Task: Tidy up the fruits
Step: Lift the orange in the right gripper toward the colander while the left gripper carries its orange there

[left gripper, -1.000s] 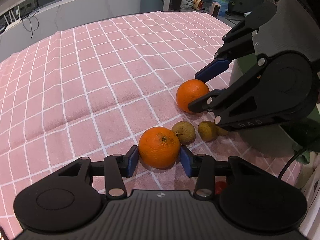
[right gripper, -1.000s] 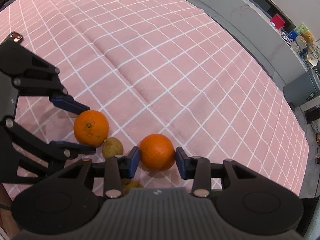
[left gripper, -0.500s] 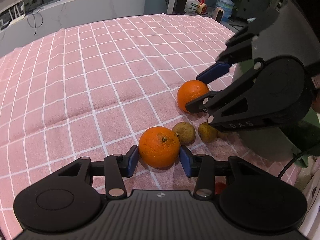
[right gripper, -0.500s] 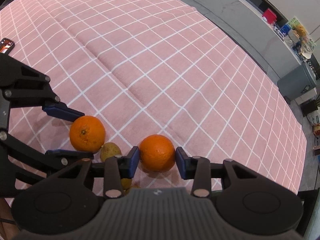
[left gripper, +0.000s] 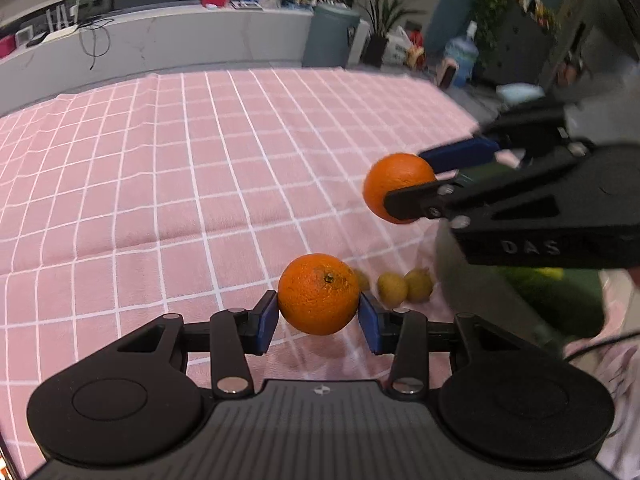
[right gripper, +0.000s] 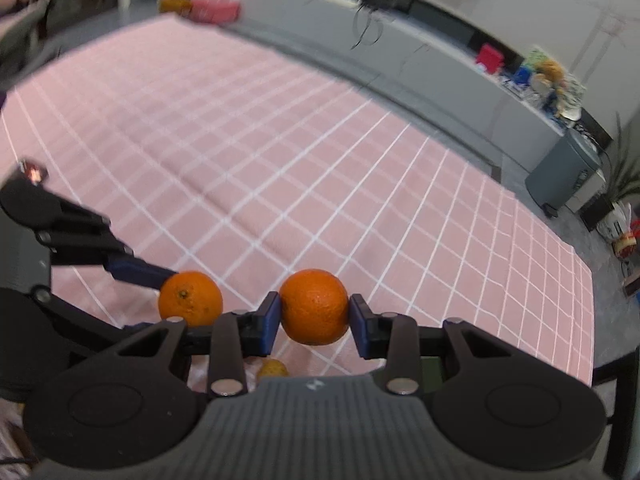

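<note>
My left gripper (left gripper: 319,317) is shut on an orange (left gripper: 318,294) and holds it above the pink checked tablecloth (left gripper: 200,184). My right gripper (right gripper: 314,320) is shut on a second orange (right gripper: 314,306), also lifted off the cloth. In the left wrist view the right gripper's orange (left gripper: 398,186) hangs to the upper right. In the right wrist view the left gripper's orange (right gripper: 190,299) sits to the left. Two small brownish-yellow fruits (left gripper: 404,286) lie on the cloth below; one shows in the right wrist view (right gripper: 272,369).
The tablecloth's far edge meets a grey counter (left gripper: 160,44) with clutter. A grey bin (left gripper: 330,36) and plants stand beyond the table. A table edge drops off at the right (right gripper: 592,320). A dark round object with green (left gripper: 532,300) sits by the small fruits.
Both grippers have lifted their oranges off the cloth and tilted up, so the room behind shows. The small fruits stay on the cloth below.
</note>
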Available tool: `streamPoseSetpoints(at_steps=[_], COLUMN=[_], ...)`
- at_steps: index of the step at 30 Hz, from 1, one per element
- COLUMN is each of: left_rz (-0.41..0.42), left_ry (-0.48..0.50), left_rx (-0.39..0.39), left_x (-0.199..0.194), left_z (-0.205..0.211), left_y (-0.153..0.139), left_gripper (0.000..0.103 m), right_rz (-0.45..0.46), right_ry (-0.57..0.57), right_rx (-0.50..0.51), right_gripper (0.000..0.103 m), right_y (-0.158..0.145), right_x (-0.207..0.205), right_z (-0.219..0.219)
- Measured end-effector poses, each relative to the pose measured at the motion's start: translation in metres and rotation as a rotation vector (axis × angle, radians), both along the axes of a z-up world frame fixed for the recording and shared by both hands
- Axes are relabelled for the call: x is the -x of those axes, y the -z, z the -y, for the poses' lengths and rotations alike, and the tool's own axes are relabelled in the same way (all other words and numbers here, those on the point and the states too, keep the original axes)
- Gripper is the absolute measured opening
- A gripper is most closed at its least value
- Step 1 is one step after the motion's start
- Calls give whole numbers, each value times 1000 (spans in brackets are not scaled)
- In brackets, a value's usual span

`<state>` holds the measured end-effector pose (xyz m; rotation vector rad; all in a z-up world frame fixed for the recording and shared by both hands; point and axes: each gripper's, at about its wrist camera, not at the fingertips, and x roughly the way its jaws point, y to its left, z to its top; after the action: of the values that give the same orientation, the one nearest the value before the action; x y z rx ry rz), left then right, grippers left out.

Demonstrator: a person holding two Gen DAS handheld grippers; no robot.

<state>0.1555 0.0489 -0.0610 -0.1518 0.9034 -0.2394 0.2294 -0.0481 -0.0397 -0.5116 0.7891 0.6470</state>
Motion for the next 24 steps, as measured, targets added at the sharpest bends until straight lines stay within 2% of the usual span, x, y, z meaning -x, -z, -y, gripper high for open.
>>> streamPoseSetpoints(at_steps=[6, 12, 19, 24], left_rz=[50, 87, 95, 58], left_ry=[-43, -10, 54, 87], left_rx=[105, 134, 169, 151], left_x=[9, 9, -5, -23], left_z=[-3, 19, 53, 76], left_y=[-26, -45, -61, -60], left_gripper=[49, 49, 49, 49], right_rz=[16, 21, 20, -38], right_ry=[132, 268, 430, 537], right_rx=[-168, -311, -398, -431], right_gripper=[33, 34, 34, 34], right_y=[-29, -48, -45, -27], right_x=[25, 52, 72, 70], right_z=[37, 84, 133, 166])
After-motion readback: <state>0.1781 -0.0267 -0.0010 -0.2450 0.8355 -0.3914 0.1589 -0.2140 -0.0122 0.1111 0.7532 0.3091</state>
